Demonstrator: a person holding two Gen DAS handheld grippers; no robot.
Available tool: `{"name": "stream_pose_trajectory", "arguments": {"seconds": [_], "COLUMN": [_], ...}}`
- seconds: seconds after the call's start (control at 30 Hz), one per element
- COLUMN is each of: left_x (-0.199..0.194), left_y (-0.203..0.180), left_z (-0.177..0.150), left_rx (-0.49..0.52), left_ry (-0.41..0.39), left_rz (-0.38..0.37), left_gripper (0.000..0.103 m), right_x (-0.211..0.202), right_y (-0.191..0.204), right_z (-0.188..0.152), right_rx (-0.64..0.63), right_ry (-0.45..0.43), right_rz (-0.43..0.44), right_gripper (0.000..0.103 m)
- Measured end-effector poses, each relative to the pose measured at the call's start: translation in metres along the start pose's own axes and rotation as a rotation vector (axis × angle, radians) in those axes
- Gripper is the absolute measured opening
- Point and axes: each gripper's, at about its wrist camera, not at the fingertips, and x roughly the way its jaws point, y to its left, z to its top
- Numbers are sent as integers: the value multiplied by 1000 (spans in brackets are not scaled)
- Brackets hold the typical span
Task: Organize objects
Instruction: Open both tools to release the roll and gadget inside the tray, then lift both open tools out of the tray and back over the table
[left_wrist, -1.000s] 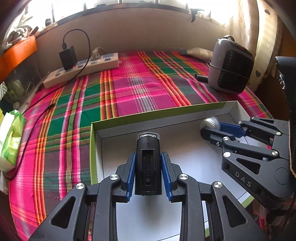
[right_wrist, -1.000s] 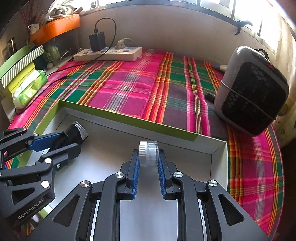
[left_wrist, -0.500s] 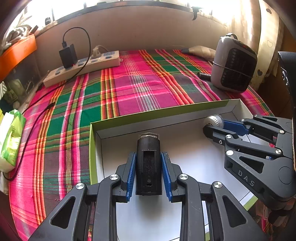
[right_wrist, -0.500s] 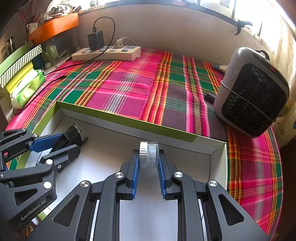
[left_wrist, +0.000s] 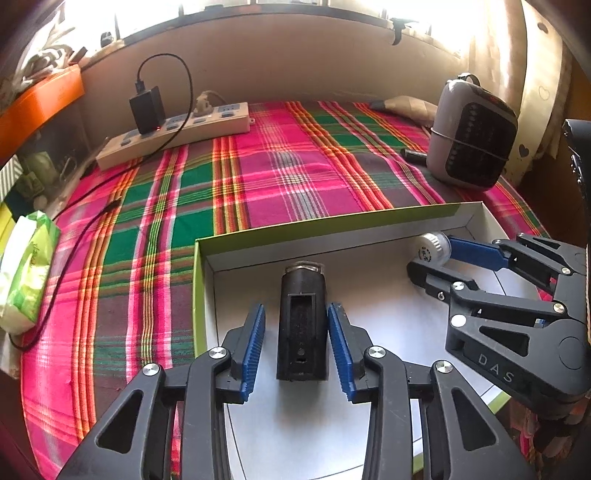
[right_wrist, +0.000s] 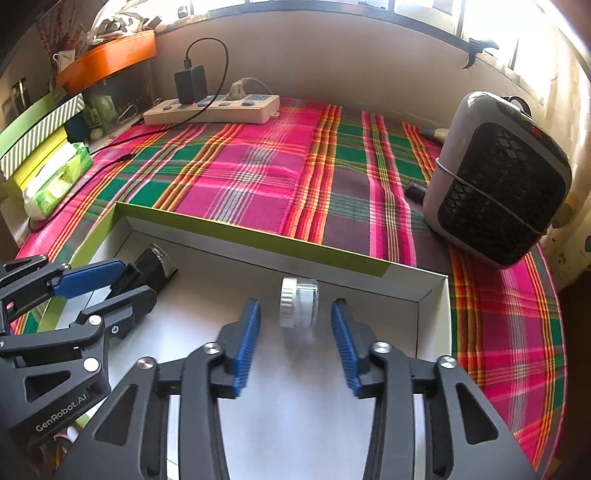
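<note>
Two hand-held grippers hang over a shallow white tray with lime-green outer walls (left_wrist: 258, 232), set on a pink-and-green plaid cloth (left_wrist: 280, 177). The left gripper (left_wrist: 297, 345) stands released: its ribbed blue pads (left_wrist: 255, 347) flank a black, boxy plastic device (left_wrist: 303, 325) with gaps on both sides. The device lies on the tray floor, its long axis running from six to twelve o'clock along the fingers, a metal-rimmed end (left_wrist: 303, 266) pointing toward the far wall.

The right gripper (right_wrist: 295, 341) is likewise released, its pads clear of a small clear jar with a ribbed white cap (right_wrist: 298, 308). The jar lies on its side at twelve o'clock from that gripper, cap toward nine o'clock, near the tray's far right corner (right_wrist: 432, 291).

Each object sits dead ahead of its own gripper, so any retreat would likely be straight back toward six o'clock without a sideways brush. The round jar looks apt to roll on the smooth floor; the flat-sided device should stay put.

A white power strip (right_wrist: 210, 109) and a grey fan heater (right_wrist: 495, 181) stand beyond the tray.
</note>
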Motion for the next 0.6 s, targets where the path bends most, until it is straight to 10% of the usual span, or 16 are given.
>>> {"name": "stream_pose_trajectory", "arguments": {"seconds": [0.6], "left_x": [-40], "left_y": [-3], "left_z": [-20], "left_rx": [-13], "left_ry": [-59], "left_rz": [10], "left_gripper": [34], "right_x": [-39], "right_y": [4], "right_z": [-20], "right_rx": [45], "right_ry": [-58], "right_rz": [6], "right_gripper": [44]}}
